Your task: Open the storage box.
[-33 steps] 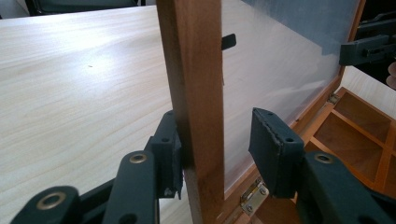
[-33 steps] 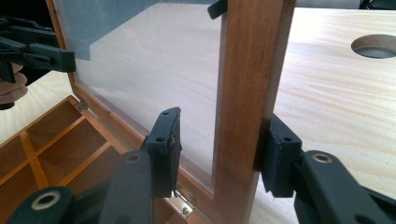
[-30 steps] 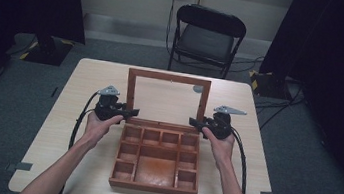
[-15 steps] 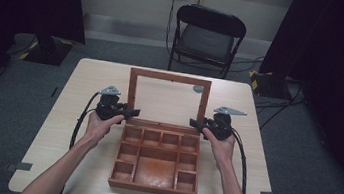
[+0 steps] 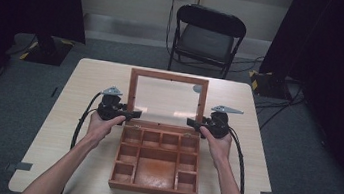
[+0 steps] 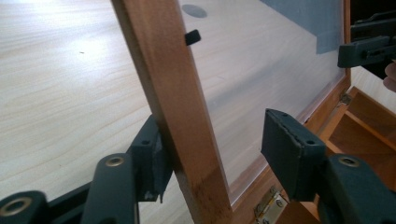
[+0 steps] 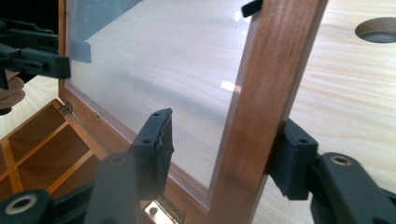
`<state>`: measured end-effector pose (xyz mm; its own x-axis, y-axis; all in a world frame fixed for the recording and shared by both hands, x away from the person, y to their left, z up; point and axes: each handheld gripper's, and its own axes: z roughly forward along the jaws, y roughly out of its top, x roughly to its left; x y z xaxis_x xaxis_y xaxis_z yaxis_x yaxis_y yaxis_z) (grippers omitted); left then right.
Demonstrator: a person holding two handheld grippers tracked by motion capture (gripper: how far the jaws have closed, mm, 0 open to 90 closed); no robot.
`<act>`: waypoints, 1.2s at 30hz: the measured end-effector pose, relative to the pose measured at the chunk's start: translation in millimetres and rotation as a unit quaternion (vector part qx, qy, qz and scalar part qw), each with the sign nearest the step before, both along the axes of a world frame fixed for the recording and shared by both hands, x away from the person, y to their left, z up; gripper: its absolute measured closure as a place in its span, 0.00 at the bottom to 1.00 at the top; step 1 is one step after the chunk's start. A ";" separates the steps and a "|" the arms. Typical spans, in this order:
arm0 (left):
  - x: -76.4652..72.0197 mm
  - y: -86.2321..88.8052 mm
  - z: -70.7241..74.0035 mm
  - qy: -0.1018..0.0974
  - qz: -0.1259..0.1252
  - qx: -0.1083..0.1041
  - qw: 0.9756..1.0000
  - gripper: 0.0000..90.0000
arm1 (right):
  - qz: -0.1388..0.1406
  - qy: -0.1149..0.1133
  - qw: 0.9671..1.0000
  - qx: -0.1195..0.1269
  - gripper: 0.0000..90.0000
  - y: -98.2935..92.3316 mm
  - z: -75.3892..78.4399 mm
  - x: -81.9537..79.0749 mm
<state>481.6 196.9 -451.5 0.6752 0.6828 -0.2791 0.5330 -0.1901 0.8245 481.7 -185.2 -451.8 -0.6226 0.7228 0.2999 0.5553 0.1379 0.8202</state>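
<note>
The left gripper (image 6: 212, 154) is straddling the left upright of the glass-paned lid (image 6: 261, 74) with its jaws spread wide: the outer jaw is lying against the wooden frame's outer face, while the inner jaw is standing clear of the glass on the other side. The right gripper (image 7: 224, 149) is sitting the same way on the lid's right upright (image 7: 261, 107), jaws wide, its outer jaw touching the wood and its inner jaw hanging off the pane. From above, the left gripper (image 5: 129, 115) and right gripper (image 5: 190, 123) are flanking the lid (image 5: 167, 98) low down, near its hinged edge, each carried in one of the person's hands, the left hand (image 5: 102, 124) and the right hand (image 5: 217, 142) coming in from the near side. The lid is standing open, leaning back from the wooden compartment box (image 5: 156, 163), whose brass hinges (image 6: 268, 205) are showing at the rear edge. The box is lying on the light wood table (image 5: 54, 132), nearer the person's edge, with small compartments ringing one large central one (image 5: 155, 172). A small black catch (image 6: 192, 37) is sticking out of the lid frame near its top. A round cable hole (image 7: 377, 29) is sitting in the tabletop beyond the lid. A black folding chair (image 5: 205, 38) is standing on the grey floor past the table's far side. No brand, label or writing is readable on anything here.
</note>
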 end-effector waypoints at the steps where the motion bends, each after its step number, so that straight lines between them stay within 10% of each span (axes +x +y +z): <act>1: 0.9 -0.1 -1.4 0.004 0.000 -0.002 1.000 0.45 | -0.001 0.002 1.000 -0.001 0.47 1.2 -0.9 0.6; 36: 7.7 2.8 -25.6 0.069 0.023 0.009 0.997 0.29 | -0.026 0.045 0.998 -0.031 0.21 7.9 -24.1 7.3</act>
<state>489.3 199.7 -477.2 0.5989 0.7182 -0.3544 0.6498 -0.1771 0.7392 489.0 -177.3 -475.9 -0.5554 0.7729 0.3067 0.6349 0.1559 0.7567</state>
